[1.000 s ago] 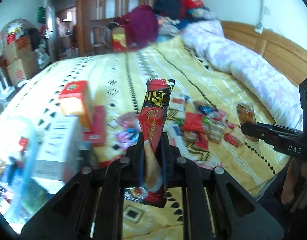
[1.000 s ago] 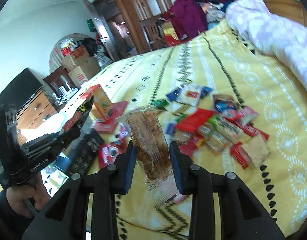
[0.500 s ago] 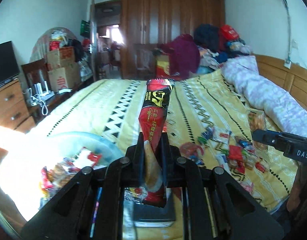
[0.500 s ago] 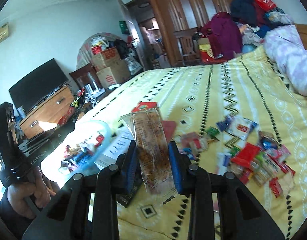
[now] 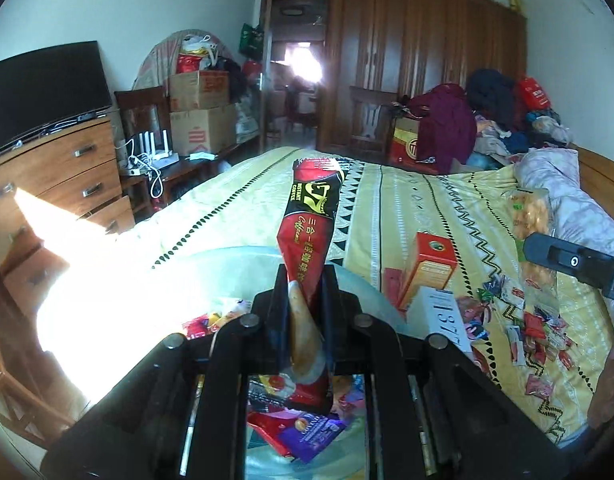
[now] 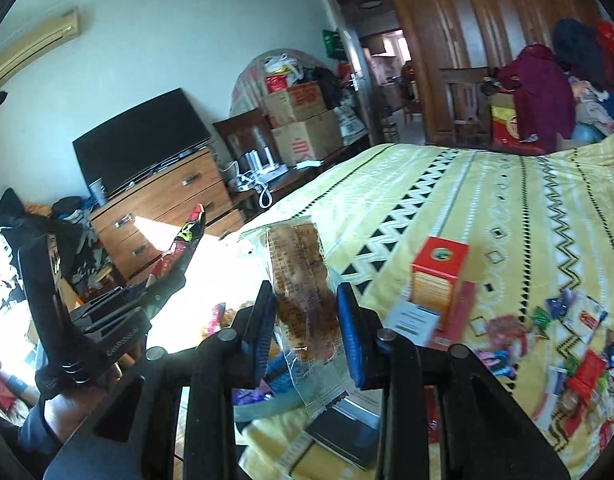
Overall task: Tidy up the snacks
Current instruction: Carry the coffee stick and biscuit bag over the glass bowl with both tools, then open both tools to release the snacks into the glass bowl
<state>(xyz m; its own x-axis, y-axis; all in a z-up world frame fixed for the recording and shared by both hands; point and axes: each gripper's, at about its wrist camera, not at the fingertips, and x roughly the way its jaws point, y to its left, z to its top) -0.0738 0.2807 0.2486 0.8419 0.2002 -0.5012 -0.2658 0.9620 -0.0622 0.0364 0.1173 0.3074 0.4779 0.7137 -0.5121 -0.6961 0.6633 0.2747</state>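
My left gripper [image 5: 303, 280] is shut on a long red G7 coffee packet [image 5: 311, 216], held upright over a pale round container [image 5: 267, 256] that holds several snack packets [image 5: 303, 432]. My right gripper [image 6: 305, 296] is shut on a clear pack of brown biscuits [image 6: 303, 276], above the same container's edge [image 6: 267, 404]. The left gripper with its red packet also shows in the right wrist view [image 6: 167, 276]. The right gripper's side shows in the left wrist view [image 5: 575, 264]. Loose snacks [image 6: 579, 364] lie scattered on the yellow bedspread [image 6: 487, 200].
An orange-red box [image 6: 439, 276] stands on the bed beside a white labelled box [image 5: 443, 316]. A dark flat item [image 6: 343, 436] lies under my right gripper. A wooden dresser [image 6: 167, 216] with a TV stands at the left. Clothes [image 5: 447, 128] pile at the bed's far end.
Both grippers have swung left from the scattered snacks to above the container, still holding their packets. The view has tilted up toward the room.
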